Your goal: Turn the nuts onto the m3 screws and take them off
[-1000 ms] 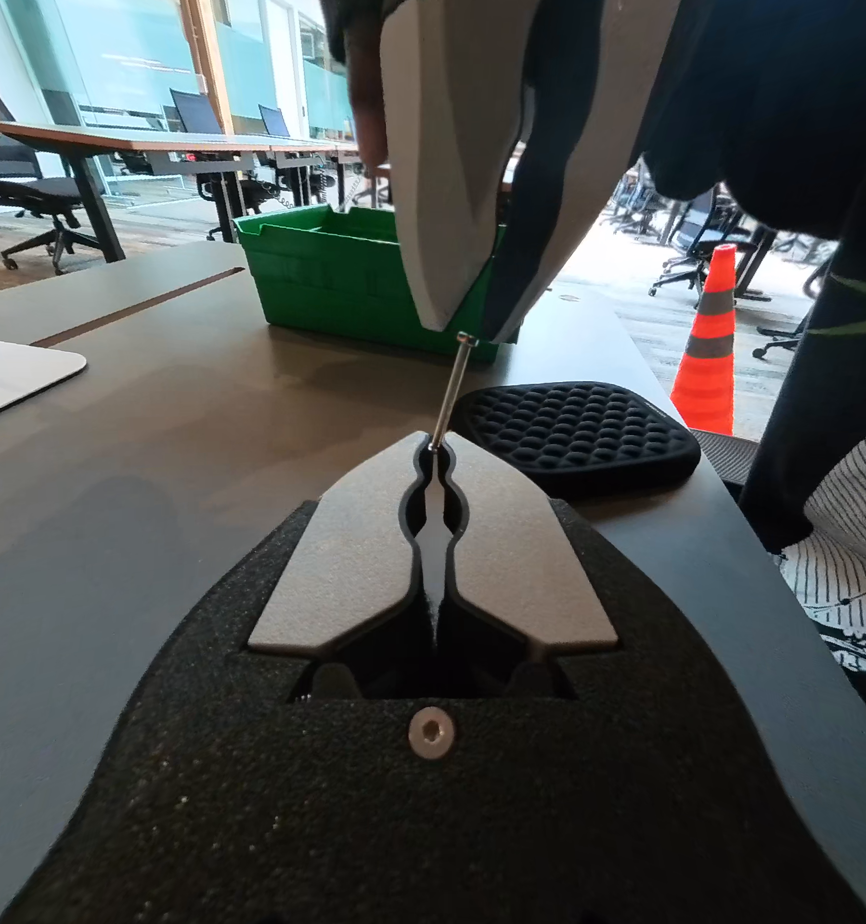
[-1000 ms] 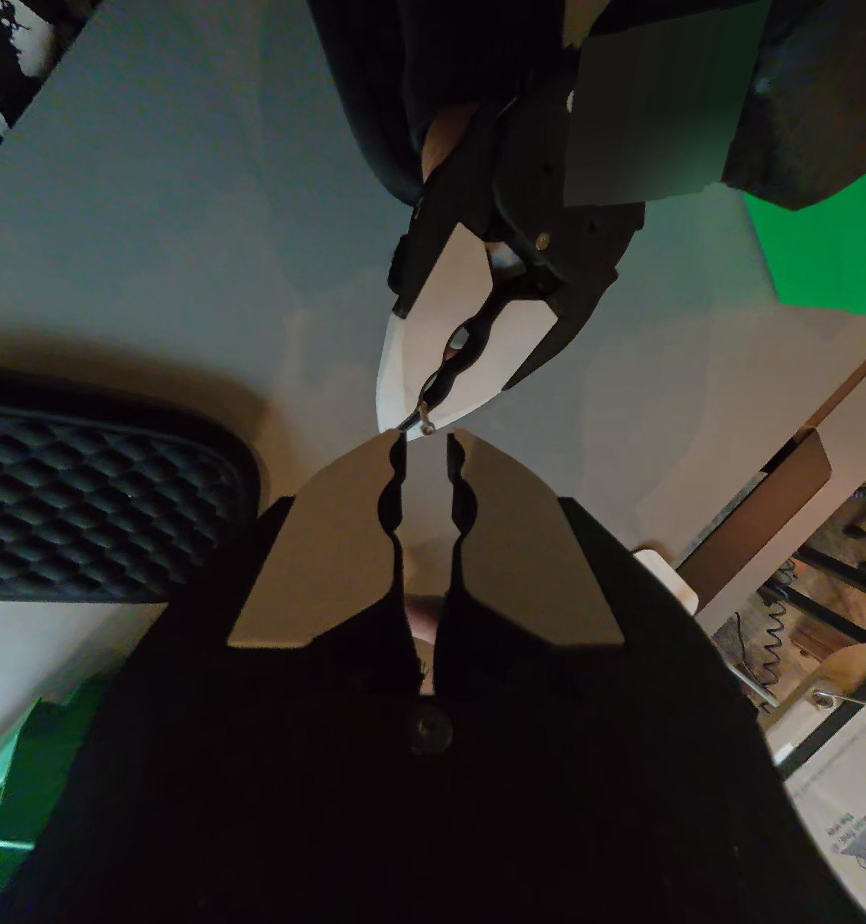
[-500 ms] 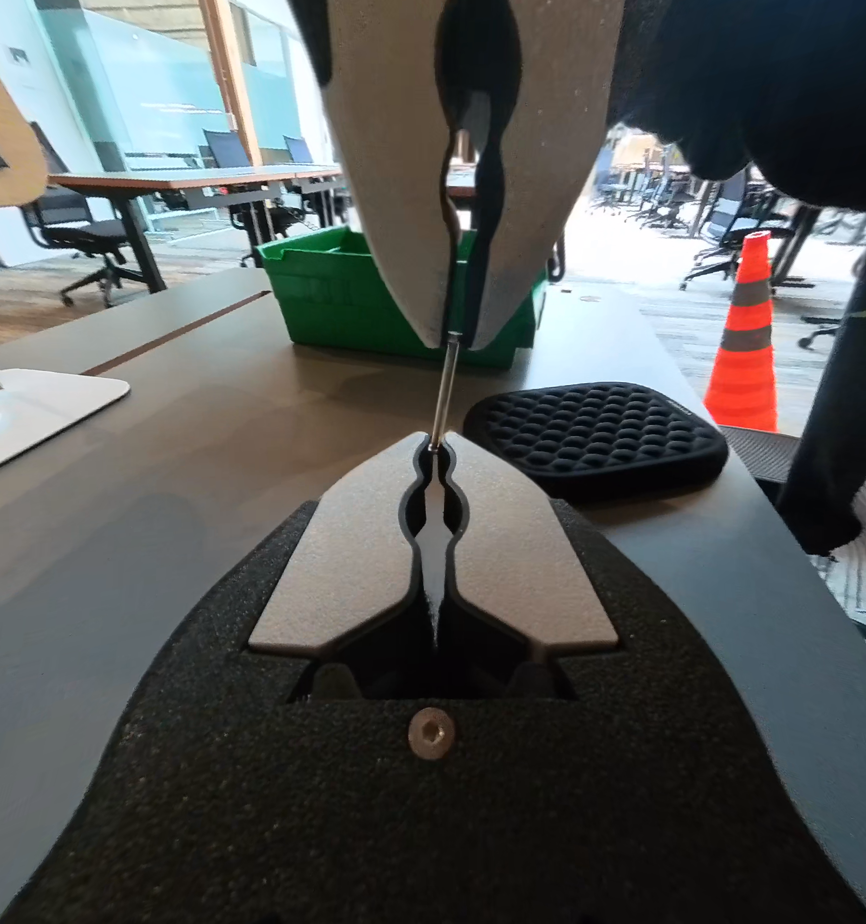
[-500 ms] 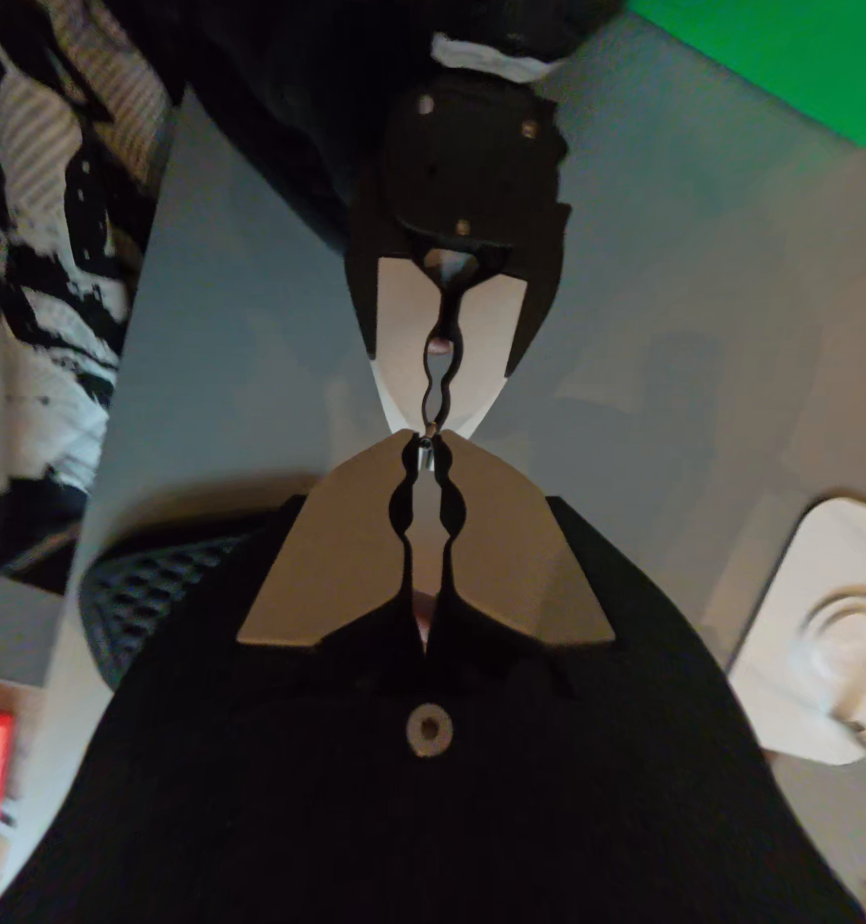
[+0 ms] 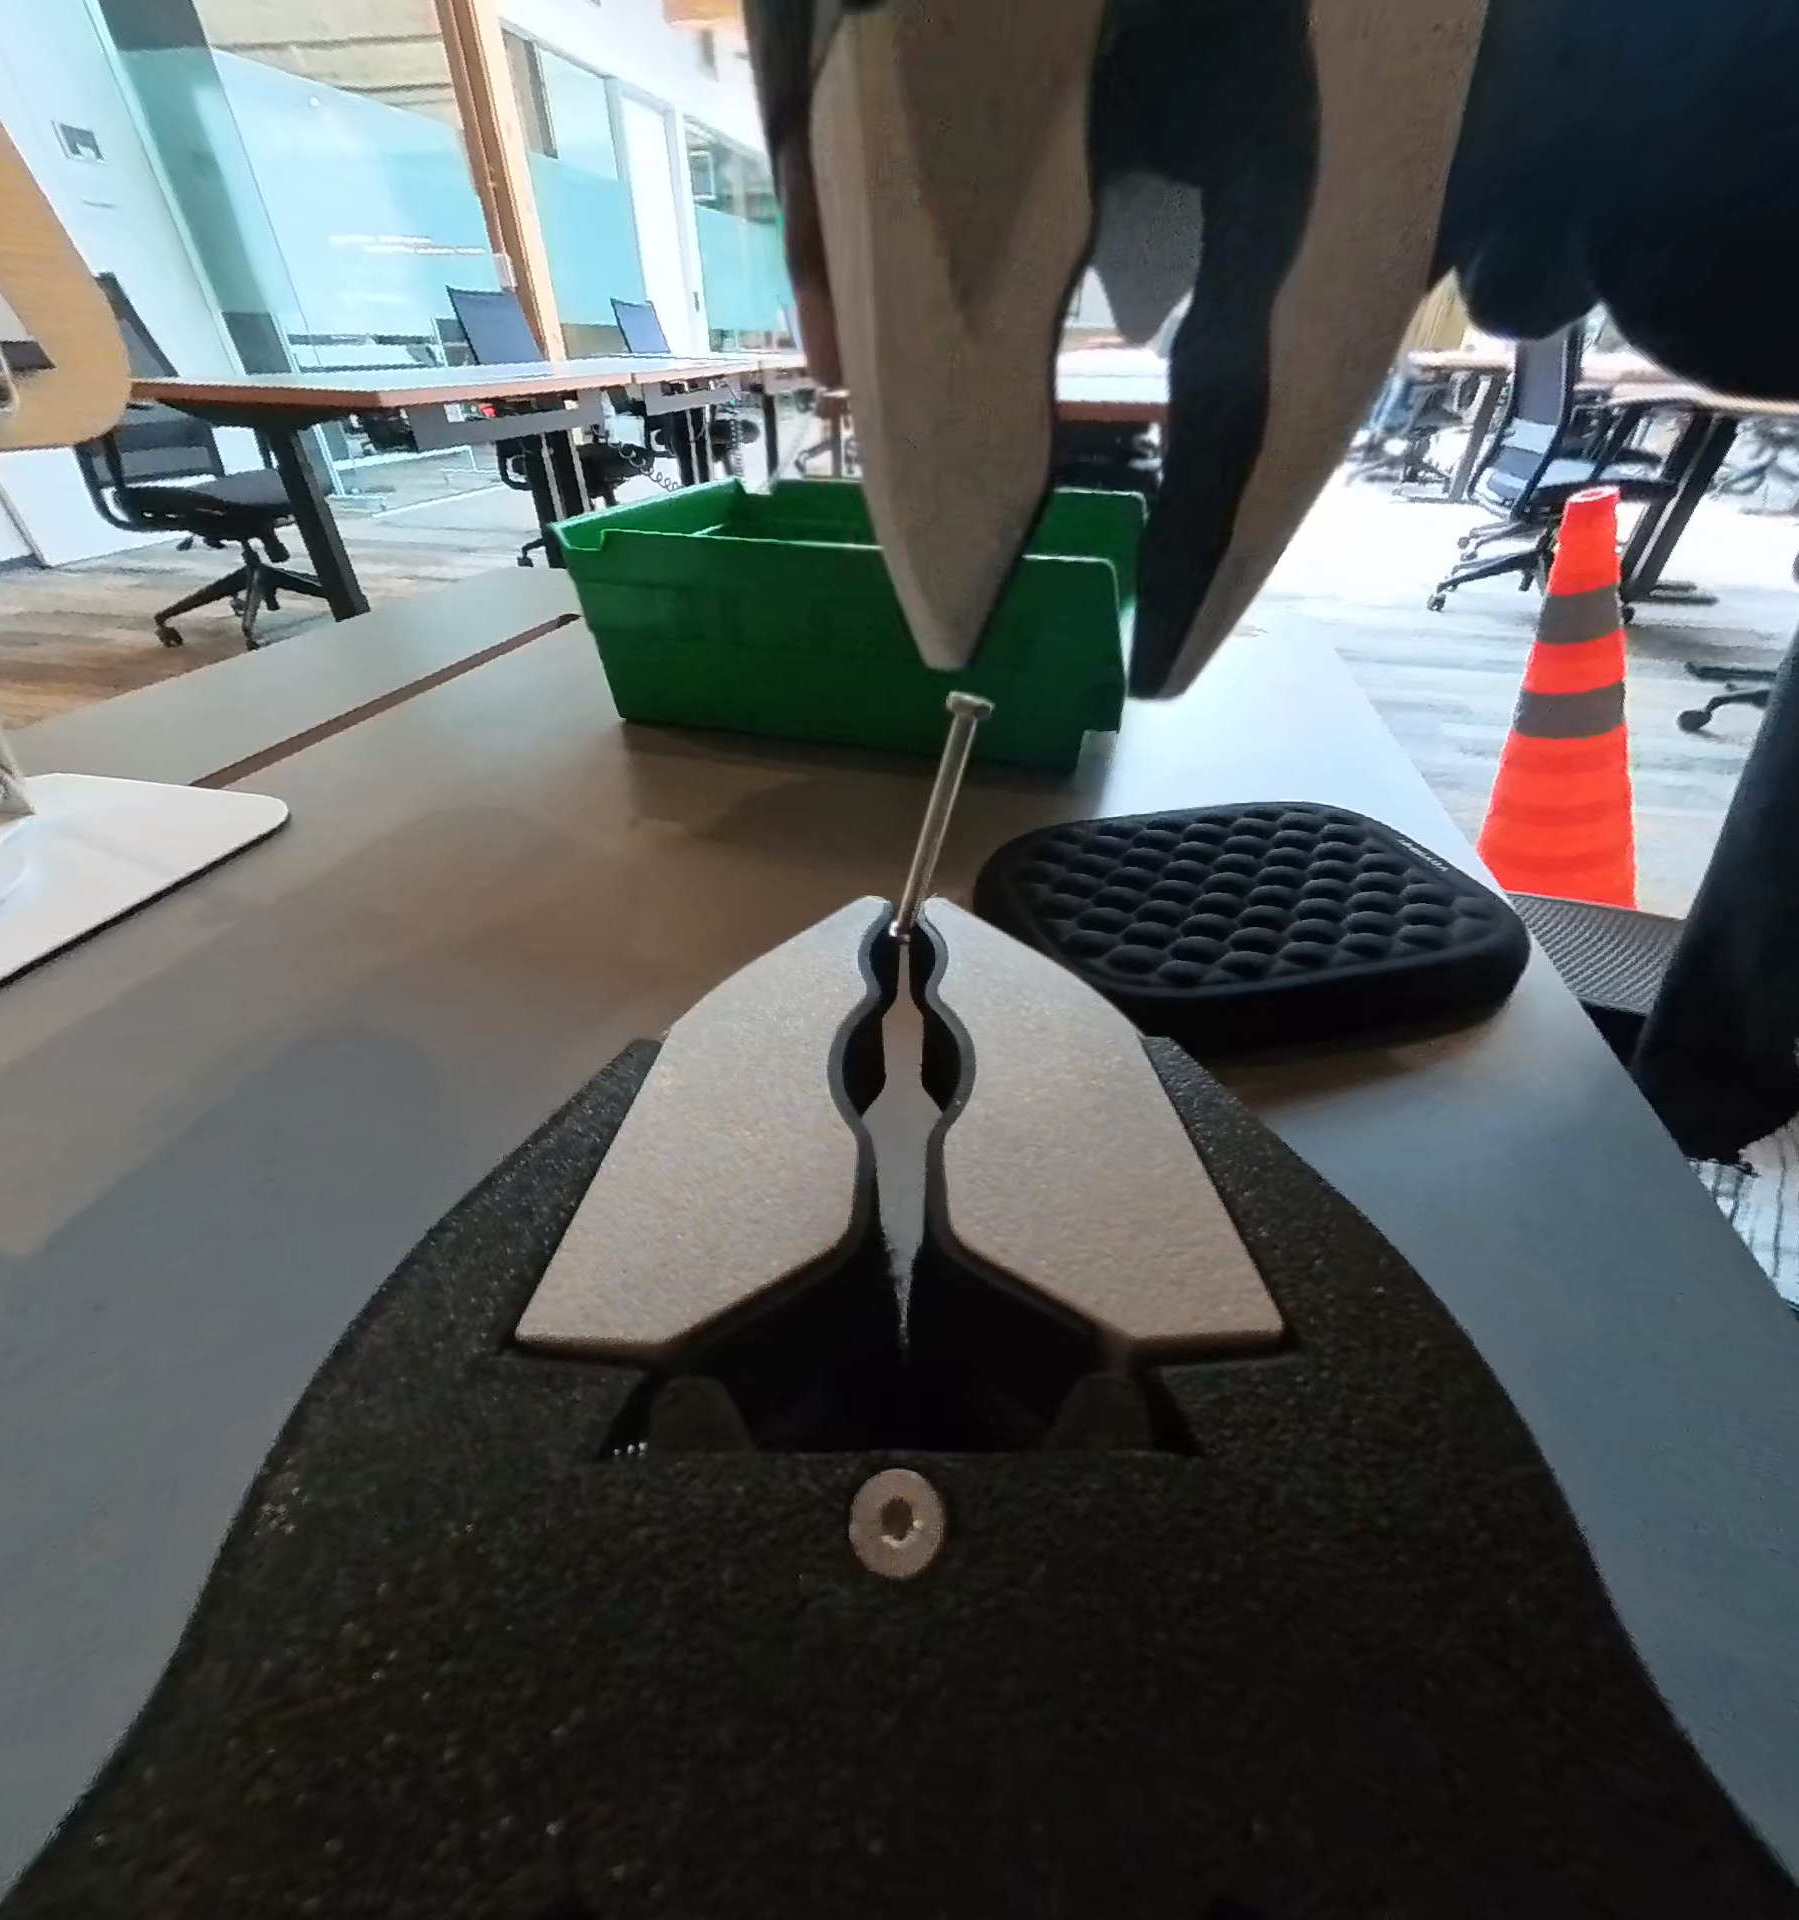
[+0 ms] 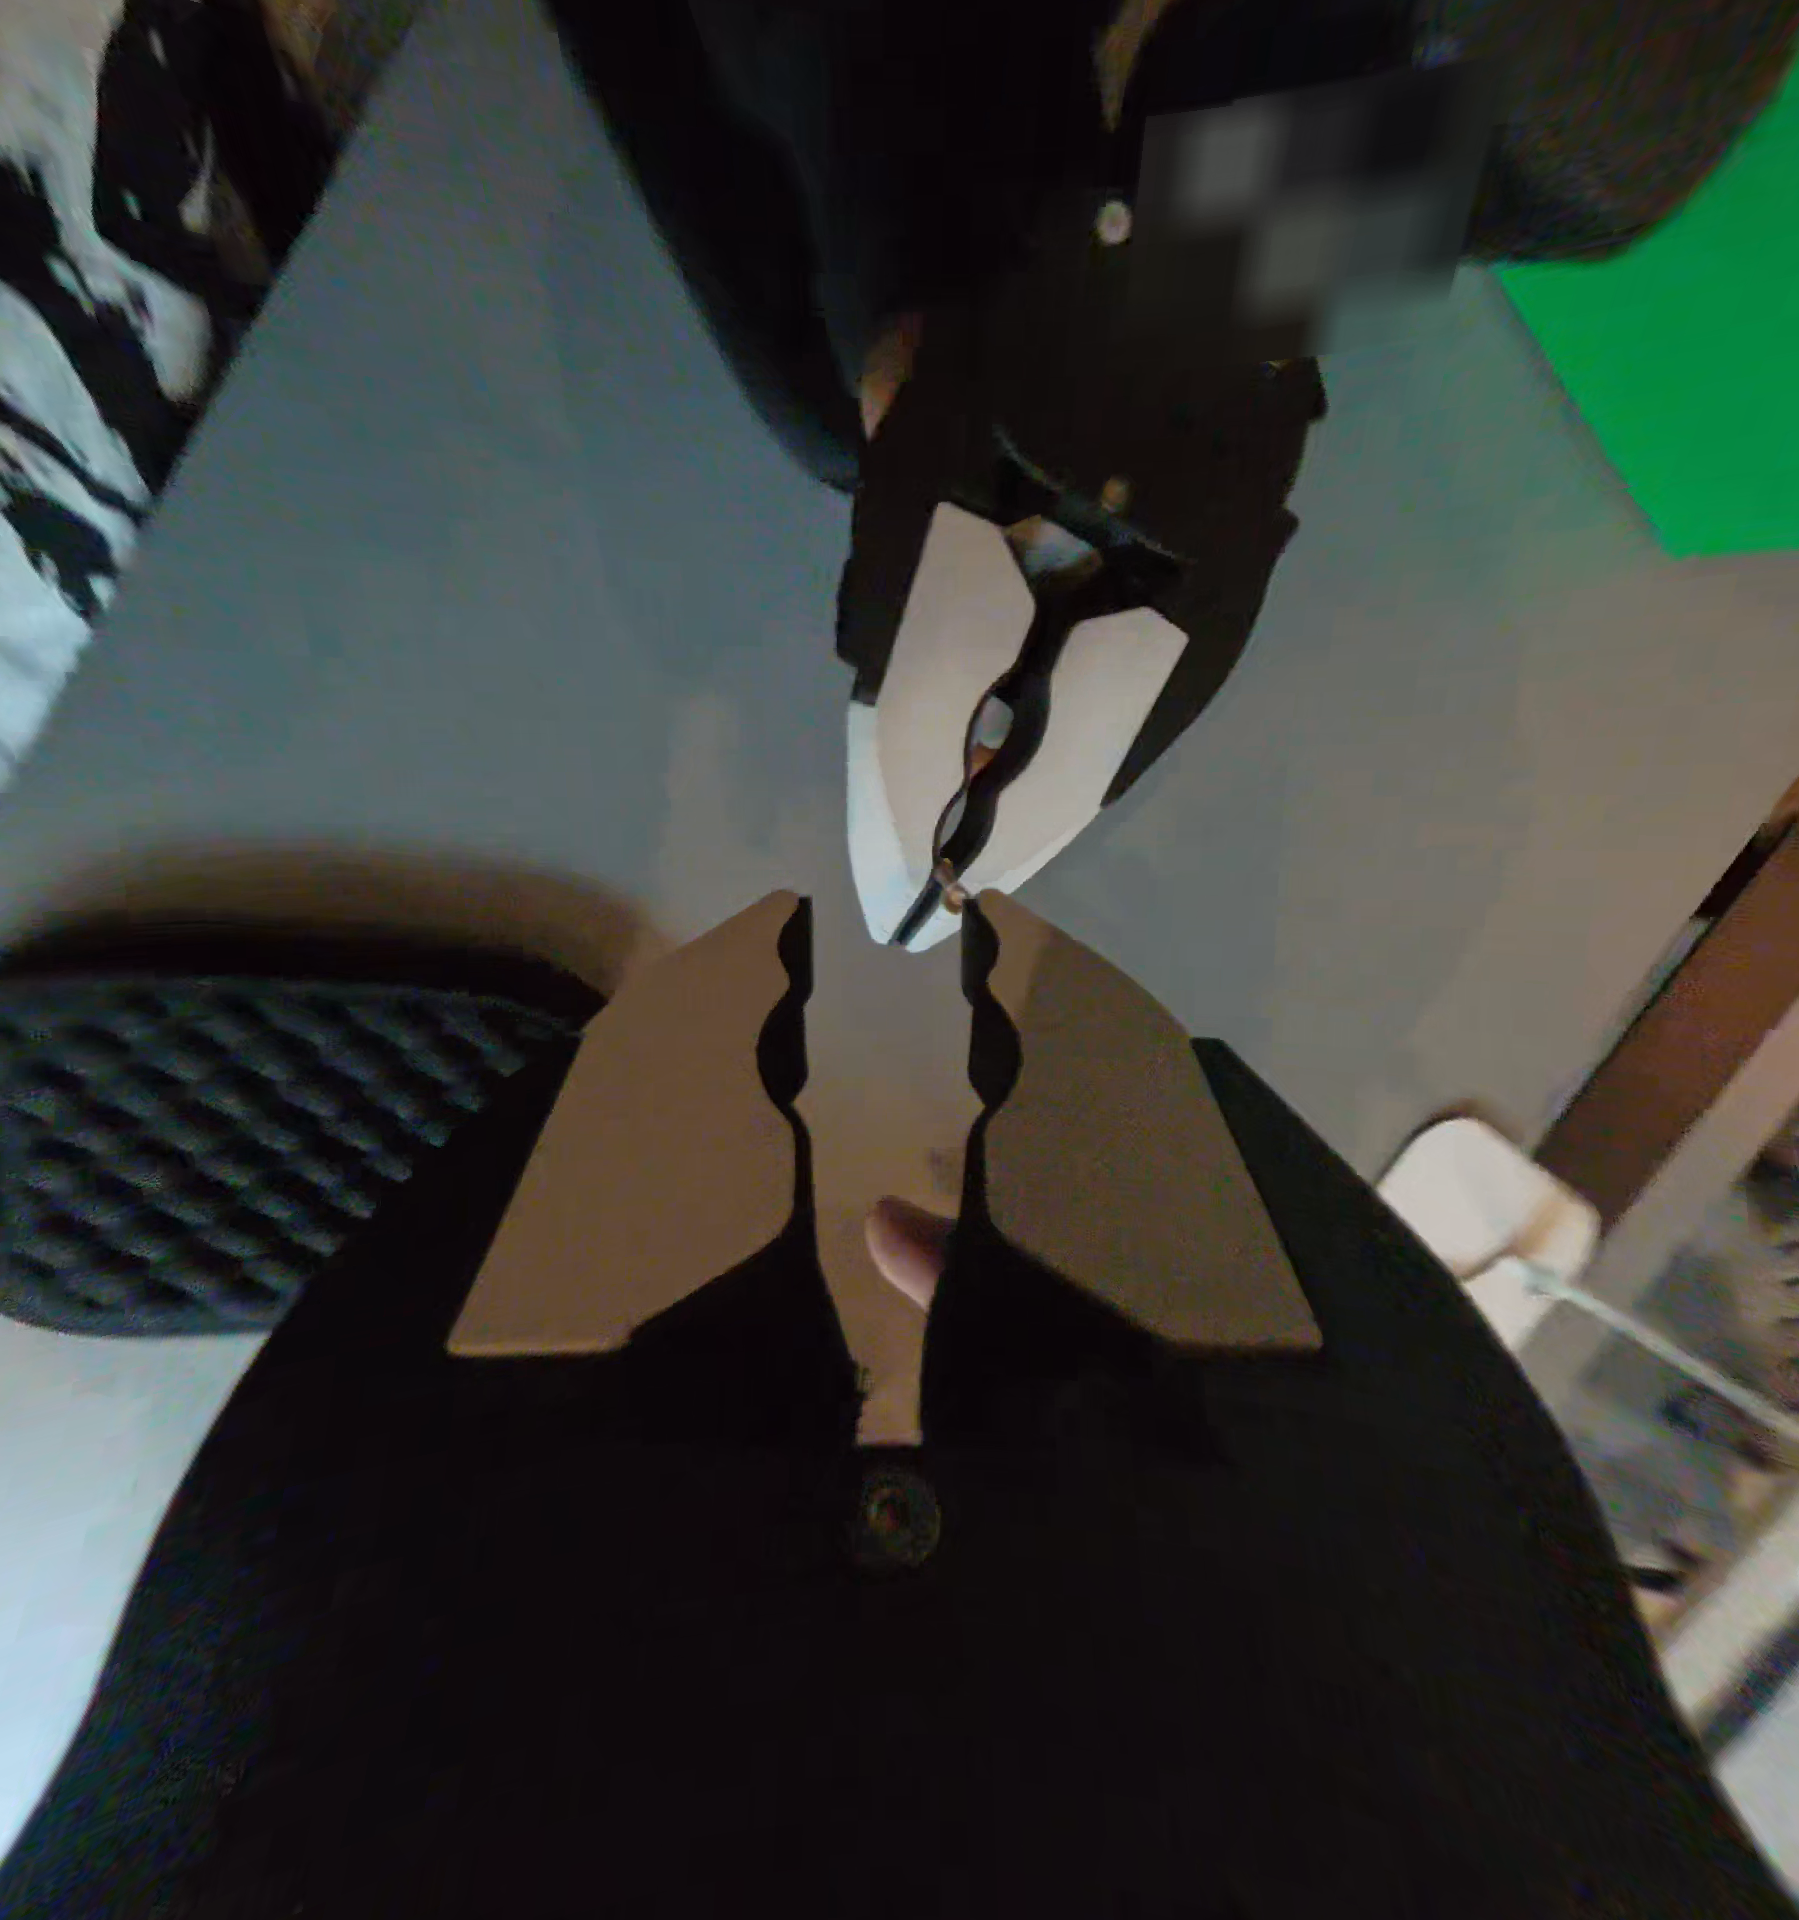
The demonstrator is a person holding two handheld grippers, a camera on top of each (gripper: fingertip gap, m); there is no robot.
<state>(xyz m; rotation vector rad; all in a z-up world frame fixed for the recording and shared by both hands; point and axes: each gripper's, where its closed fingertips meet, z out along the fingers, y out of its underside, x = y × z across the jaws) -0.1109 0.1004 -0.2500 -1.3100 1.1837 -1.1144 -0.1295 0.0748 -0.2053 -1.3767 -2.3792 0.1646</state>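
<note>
The long, thin silver metal M3 screw [image 5: 939,808] stands clamped by its lower end between the tips of my left claw [image 5: 903,914], leaning a little to the right with its flat head at the top, in the air above the grey-brown tabletop [image 5: 375,935]. My left claw's 2 grey fingers [image 5: 760,1122] are pressed together on the shank. My right claw [image 5: 1051,675] comes down from above with its 2 grey fingers standing apart and nothing between them; the nearer tip hangs just above the screw head without touching it. From my right wrist the screw [image 6: 952,896] shows end-on, just beside my right-hand fingertip [image 6: 988,914]. I cannot make out a nut on the screw.

As for writing, the black rubber honeycomb-patterned pad [image 5: 1253,914] carries a small mark on its right edge, too small to read, and the frosted glass wall [image 5: 375,249] at the back shows faint lettering I cannot make out.

Counting: 1 screw, 2 claws, 1 honeycomb pad just right of my left claw, 1 green plastic bin [image 5: 770,644] behind the screw, 1 orange traffic cone with grey bands [image 5: 1565,707] on the floor past the table edge, and 1 white flat stand base [image 5: 95,842] at the left.
</note>
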